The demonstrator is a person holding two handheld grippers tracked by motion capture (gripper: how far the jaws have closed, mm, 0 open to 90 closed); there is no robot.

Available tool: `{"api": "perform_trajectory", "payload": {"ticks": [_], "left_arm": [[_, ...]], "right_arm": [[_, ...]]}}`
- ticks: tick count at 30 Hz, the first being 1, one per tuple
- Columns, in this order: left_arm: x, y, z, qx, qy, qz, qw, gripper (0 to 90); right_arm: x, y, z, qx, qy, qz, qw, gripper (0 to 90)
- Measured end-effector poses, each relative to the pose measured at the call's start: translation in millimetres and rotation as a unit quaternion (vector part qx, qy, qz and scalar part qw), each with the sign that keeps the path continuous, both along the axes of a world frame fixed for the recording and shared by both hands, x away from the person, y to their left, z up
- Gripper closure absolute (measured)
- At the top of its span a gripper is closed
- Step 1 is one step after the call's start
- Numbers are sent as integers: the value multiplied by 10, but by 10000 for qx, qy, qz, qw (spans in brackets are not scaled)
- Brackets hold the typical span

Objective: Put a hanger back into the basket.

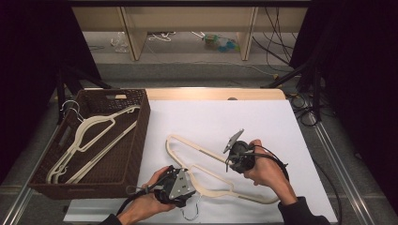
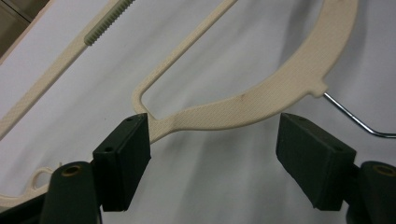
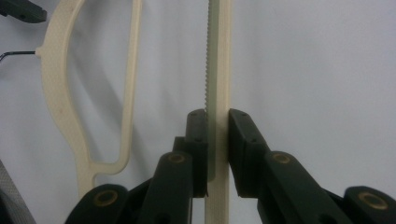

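A cream plastic hanger (image 1: 197,146) lies on the white table sheet, its wire hook (image 1: 192,213) pointing toward the near edge. My right gripper (image 1: 231,159) is shut on the hanger's ridged bar (image 3: 219,56), both pads pressed flat against it (image 3: 217,126). My left gripper (image 1: 189,177) sits at the hanger's neck. In the left gripper view its jaws stand wide around the curved shoulder (image 2: 261,100). The left pad (image 2: 126,154) is right at the plastic and the right pad is clear of it. The wire hook (image 2: 355,119) runs off past the right jaw.
A dark woven basket (image 1: 136,140) stands at the left edge of the table with two or more cream hangers (image 1: 89,136) inside. Bare white sheet (image 1: 211,117) stretches behind the hanger. Cables trail on the floor to the right of the table.
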State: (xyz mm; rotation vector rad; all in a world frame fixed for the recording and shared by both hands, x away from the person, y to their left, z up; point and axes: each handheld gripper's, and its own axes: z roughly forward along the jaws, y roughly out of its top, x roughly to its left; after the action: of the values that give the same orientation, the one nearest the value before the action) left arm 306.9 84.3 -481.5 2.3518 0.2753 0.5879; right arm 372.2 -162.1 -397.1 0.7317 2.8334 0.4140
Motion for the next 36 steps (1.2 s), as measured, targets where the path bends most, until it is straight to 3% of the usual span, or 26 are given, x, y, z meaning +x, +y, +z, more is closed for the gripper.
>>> {"api": "perform_trajectory", "payload": {"ticks": [12, 16, 21, 24, 29, 30, 33, 36], "left_arm": [[23, -94, -23, 227, -231, -91, 9994, 288], [15, -126, -13, 162, -317, -145, 9993, 284], [-35, -152, 43, 5, -468, -420, 9980, 271], [-42, -167, 52, -14, -445, -567, 9974, 269], [-69, -182, 57, 50, -591, -818, 9949, 299], [-74, -183, 57, 49, -487, -860, 9951, 323], [-90, -184, 65, 62, -496, -1155, 9920, 447], [-106, -200, 76, 160, -585, -1347, 9890, 501]], "right_arm": [[15, -26, 16, 89, -6, 44, 10000, 793], [22, -60, 23, 96, -14, 10, 10000, 793], [33, -98, -5, 103, 91, 1, 9999, 793], [40, -105, -29, 123, 153, 32, 9998, 794], [46, -93, -72, 98, 211, 120, 9997, 794], [50, -92, -84, 80, 219, 127, 9996, 794], [60, -109, -102, 98, 283, 127, 9995, 794], [54, -106, -106, 54, 286, 163, 9994, 794]]}}
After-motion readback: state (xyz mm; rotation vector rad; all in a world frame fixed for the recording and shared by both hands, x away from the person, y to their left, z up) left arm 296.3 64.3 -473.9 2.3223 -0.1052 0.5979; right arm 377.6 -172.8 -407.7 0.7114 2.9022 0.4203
